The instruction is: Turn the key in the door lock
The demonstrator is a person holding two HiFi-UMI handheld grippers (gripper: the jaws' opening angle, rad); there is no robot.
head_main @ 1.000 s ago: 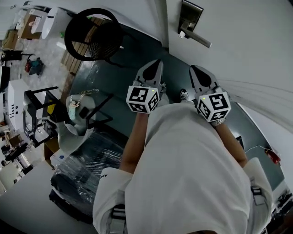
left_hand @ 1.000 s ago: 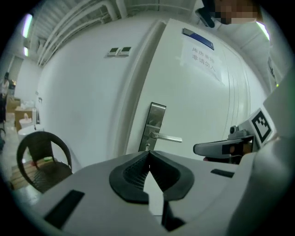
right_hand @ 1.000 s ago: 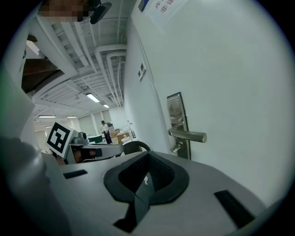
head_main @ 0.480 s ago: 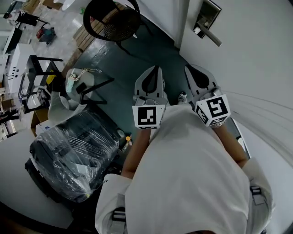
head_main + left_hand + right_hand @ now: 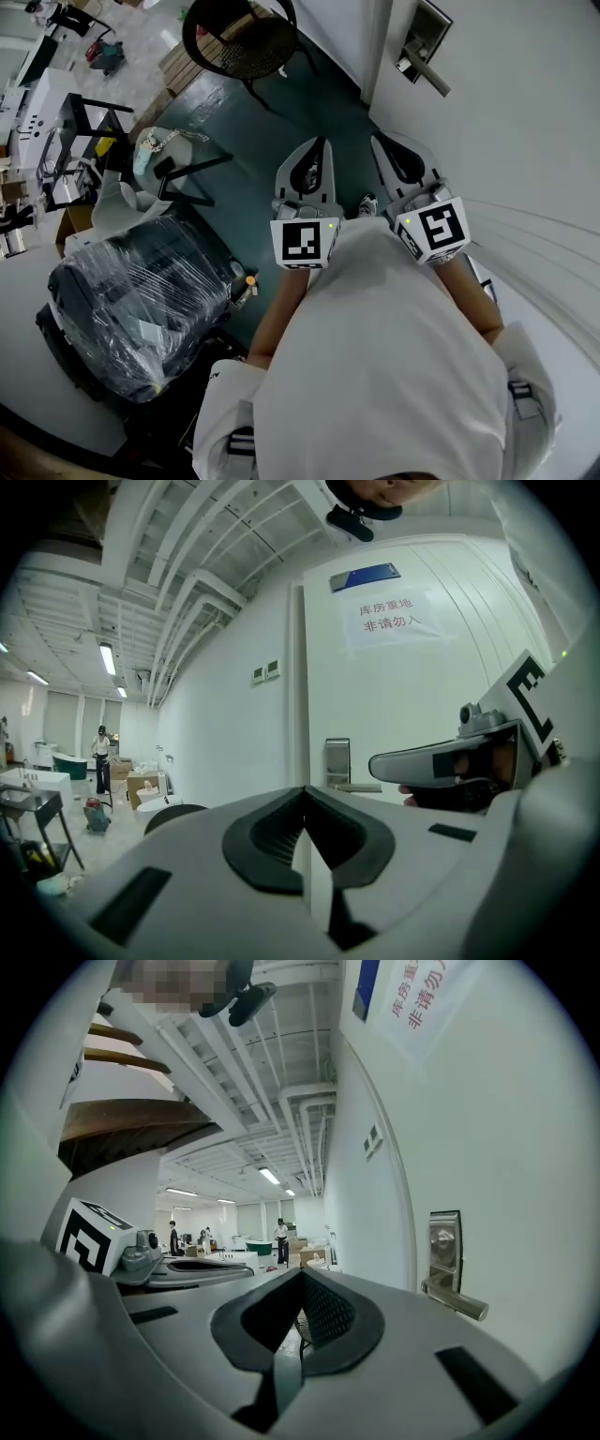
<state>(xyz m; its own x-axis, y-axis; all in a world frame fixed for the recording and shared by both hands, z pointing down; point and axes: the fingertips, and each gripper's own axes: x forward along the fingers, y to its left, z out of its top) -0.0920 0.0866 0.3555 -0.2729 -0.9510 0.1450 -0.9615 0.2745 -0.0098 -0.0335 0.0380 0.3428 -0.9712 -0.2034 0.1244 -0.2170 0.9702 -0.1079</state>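
Showing the approach to the door lock.

**Head view:** compared with a second earlier, both grippers were found raised and swung closer to level. The left gripper (image 5: 322,142) and right gripper (image 5: 377,141) lay below the lock plate (image 5: 419,39) and its lever handle (image 5: 429,77), apart from both.

**Left gripper view:** the jaws were seen pressed together on nothing. The lock plate (image 5: 337,759) stood just above their tips in frame, well beyond them.

**Right gripper view:** the jaws were likewise closed and empty, and the lock plate (image 5: 444,1244) lay off to their right.

No key could be made out in any view. The raising was read as an aiming move only, and the turning was judged not yet begun, with the lock plate not yet reached.
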